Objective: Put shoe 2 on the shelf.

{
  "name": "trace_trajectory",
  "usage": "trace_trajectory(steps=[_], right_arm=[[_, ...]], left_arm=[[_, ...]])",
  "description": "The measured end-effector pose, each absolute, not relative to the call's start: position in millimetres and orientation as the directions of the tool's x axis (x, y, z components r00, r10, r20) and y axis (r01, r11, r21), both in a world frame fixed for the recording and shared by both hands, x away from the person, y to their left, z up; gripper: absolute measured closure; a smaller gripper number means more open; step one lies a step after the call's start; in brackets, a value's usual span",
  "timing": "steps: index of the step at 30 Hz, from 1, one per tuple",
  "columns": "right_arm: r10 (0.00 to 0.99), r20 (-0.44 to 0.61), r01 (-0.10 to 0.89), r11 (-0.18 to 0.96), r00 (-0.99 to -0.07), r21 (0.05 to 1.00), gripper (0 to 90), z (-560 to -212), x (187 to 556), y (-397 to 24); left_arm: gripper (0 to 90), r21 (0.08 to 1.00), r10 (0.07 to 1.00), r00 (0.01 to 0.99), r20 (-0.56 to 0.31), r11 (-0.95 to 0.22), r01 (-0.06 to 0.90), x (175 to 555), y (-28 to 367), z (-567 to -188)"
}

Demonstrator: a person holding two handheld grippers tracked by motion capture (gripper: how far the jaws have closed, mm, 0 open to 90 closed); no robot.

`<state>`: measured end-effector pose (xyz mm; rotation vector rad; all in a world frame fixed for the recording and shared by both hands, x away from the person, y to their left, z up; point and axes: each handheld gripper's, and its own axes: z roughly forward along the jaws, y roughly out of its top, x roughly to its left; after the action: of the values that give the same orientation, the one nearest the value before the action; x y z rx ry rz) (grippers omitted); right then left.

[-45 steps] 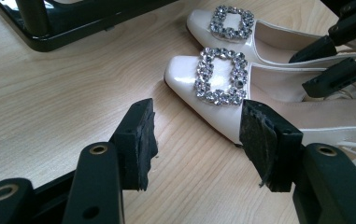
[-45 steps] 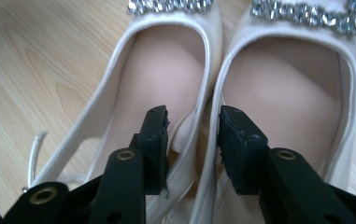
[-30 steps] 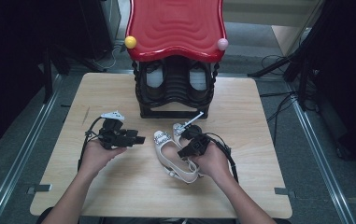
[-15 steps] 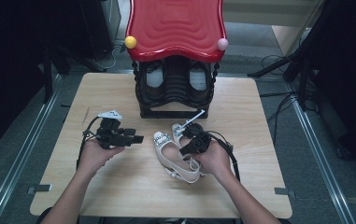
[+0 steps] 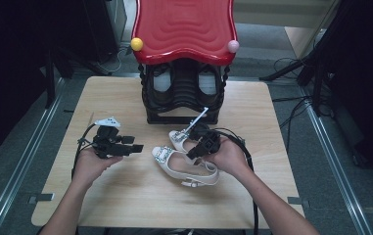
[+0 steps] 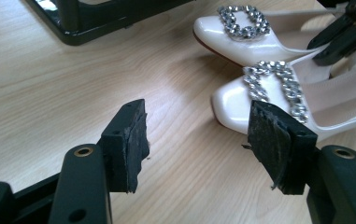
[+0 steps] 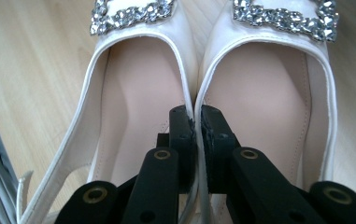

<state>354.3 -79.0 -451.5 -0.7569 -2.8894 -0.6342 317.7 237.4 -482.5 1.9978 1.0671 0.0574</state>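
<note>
The table in front of me is a light wood-grain top with rounded corners. A black rack stands on its far middle part, base flat on the wood, under a red seat. A pair of white shoes with jewelled buckles lies side by side just in front of the rack, toes toward my left; whether both soles rest on the wood I cannot tell.

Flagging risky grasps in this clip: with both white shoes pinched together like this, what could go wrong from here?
1. The right gripper clamps only the thin adjoining side walls of the two white shoes; one shoe could slip free when lifted.
2. Hanging from that edge, the shoes may swing and knock the black shoe rack.
3. The left gripper is open beside the toes, supporting nothing.
</note>
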Motion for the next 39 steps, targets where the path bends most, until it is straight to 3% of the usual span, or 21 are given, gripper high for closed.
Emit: trace_trajectory(steps=[12, 25, 29, 39], right_arm=[[0.159, 0.141, 0.201, 0.911, -0.977, 0.361, 86.1, -427, 369, -51], [0.043, 0.161, 0.114, 0.882, -0.986, 0.458, 86.0, -352, 374, -39], [0.038, 0.144, 0.104, 0.866, -0.989, 0.49, 86.0, -322, 372, -41], [0.169, 0.207, 0.263, 0.744, -0.964, 0.614, 86.2, -255, 379, -57]], left_arm=[[36.8, 0.702, 0.744, 0.583, -0.326, -0.223, 0.677, 297, 271, -483], [36.9, 0.706, 0.771, 0.55, -0.32, -0.193, 0.681, 286, 282, -485], [36.8, 0.702, 0.771, 0.553, -0.316, -0.202, 0.683, 287, 281, -485], [37.3, 0.721, 0.77, 0.558, -0.309, -0.194, 0.666, 291, 277, -483]])
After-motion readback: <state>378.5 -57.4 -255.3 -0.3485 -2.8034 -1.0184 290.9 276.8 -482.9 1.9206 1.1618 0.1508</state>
